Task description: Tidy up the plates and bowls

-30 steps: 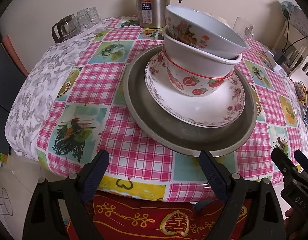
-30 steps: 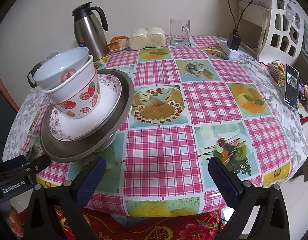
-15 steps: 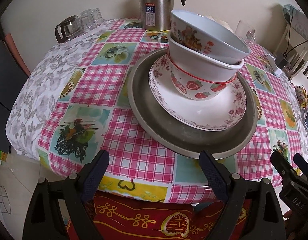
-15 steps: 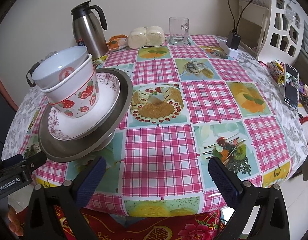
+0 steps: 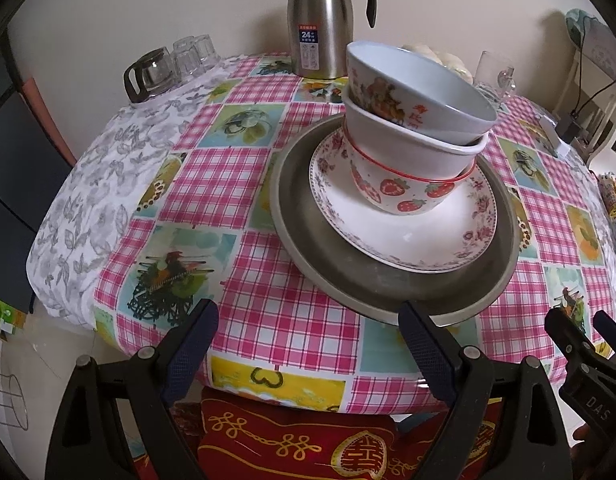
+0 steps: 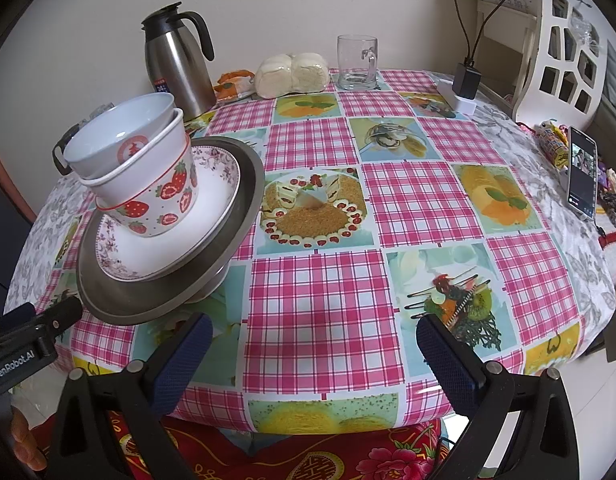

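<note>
From the left wrist view, a wide grey metal tray [image 5: 332, 272] sits on the desk [image 5: 243, 184] under its pink checked cloth with food pictures, at the near edge, right of the middle. On the tray lies a white plate with a pink flower rim [image 5: 412, 240], tilted. On that plate stands a white bowl printed with red strawberries [image 5: 404, 196]; nested in it is a plain white bowl [image 5: 408, 148], and on top a pale blue-grey bowl with a painted figure scene and red characters [image 5: 420, 92], leaning to the right. Far behind stands a steel jug with a black handle [image 5: 322, 20]. The left tongs [image 5: 310, 344] are spread wide and hold nothing; the right fingertip lies just before the tray's near rim, though whether it touches cannot be told. The other tool shows at the near right edge.

From the right wrist view, the same stack stands at the left: the metal tray [image 6: 123, 304], raised on a foot and tilted, the flowered plate [image 6: 211, 200], the strawberry bowl [image 6: 159, 204], the white bowl [image 6: 147, 160] and the blue-grey bowl [image 6: 111, 136] with a red round mark inside. The steel jug [image 6: 177, 68] stands at the far left, a clear glass mug [image 6: 356, 62] further right. The right tongs [image 6: 314, 356] are spread wide over the desk's [image 6: 412, 196] near edge, empty, apart from the stack.
</note>
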The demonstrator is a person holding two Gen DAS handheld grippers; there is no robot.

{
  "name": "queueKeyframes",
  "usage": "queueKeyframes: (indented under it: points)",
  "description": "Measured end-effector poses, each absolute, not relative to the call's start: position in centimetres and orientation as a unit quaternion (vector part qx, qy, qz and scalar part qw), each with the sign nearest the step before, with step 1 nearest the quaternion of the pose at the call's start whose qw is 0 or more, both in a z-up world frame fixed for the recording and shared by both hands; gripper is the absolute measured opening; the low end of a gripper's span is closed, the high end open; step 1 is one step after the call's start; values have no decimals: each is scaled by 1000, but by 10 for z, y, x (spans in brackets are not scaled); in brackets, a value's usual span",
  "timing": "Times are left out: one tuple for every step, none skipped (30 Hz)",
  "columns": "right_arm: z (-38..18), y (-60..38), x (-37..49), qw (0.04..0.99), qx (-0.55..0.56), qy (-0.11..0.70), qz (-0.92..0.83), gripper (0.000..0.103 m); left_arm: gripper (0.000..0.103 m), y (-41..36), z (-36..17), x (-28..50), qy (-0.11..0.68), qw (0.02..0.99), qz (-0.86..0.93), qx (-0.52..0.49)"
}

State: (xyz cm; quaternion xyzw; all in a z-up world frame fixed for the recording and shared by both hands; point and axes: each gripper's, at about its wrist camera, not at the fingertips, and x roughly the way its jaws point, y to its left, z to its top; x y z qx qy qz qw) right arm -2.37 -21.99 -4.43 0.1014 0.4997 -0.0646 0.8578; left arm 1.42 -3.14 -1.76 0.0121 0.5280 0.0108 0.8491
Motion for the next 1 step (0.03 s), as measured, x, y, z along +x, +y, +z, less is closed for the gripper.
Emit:
queueKeyframes:
  points:
    - [-44,-220,-24,858,101,500,-64,103,92,-32,-18,14,528,849,9,12]
